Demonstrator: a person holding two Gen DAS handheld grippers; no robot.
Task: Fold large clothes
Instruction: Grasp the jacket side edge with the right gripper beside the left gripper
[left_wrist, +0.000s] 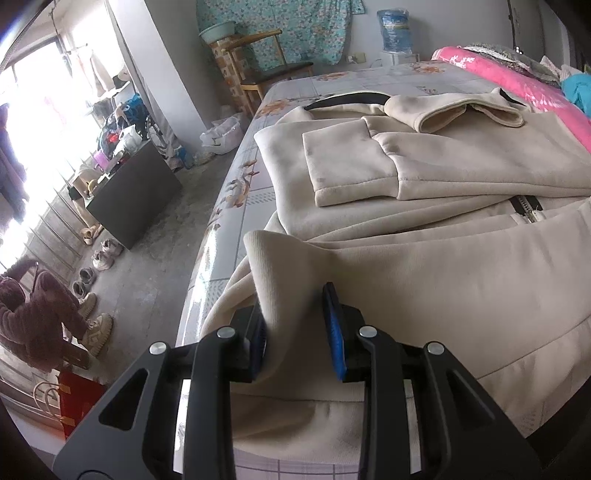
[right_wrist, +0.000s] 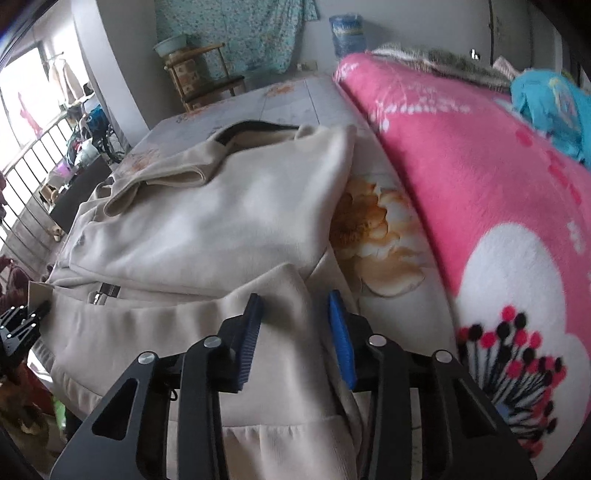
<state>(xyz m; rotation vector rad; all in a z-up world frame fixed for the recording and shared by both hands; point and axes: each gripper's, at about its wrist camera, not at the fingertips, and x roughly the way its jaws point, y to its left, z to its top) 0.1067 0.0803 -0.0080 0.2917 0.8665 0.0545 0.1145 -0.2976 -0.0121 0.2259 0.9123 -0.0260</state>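
Bed, floral sheet; pink blanket alongside. One beige jacket lies flat on it, two sleeves folded in, presumably for folding. Left gripper: fingers clenched on the hem corner. Right gripper: fingers straddle the opposite corner; grip uncertain.

- The left wrist view rides just behind the left claw, looking down and forward along its fingers, very near the beige jacket at the bed's near edge, with floor and window on its left.
- The right wrist view sits behind the right claw, aimed likewise, close over the jacket beside the pink blanket.
- Both share the jacket, the bed, the wooden chair and the teal cloth on the far wall; the left claw shows at the right view's left edge.
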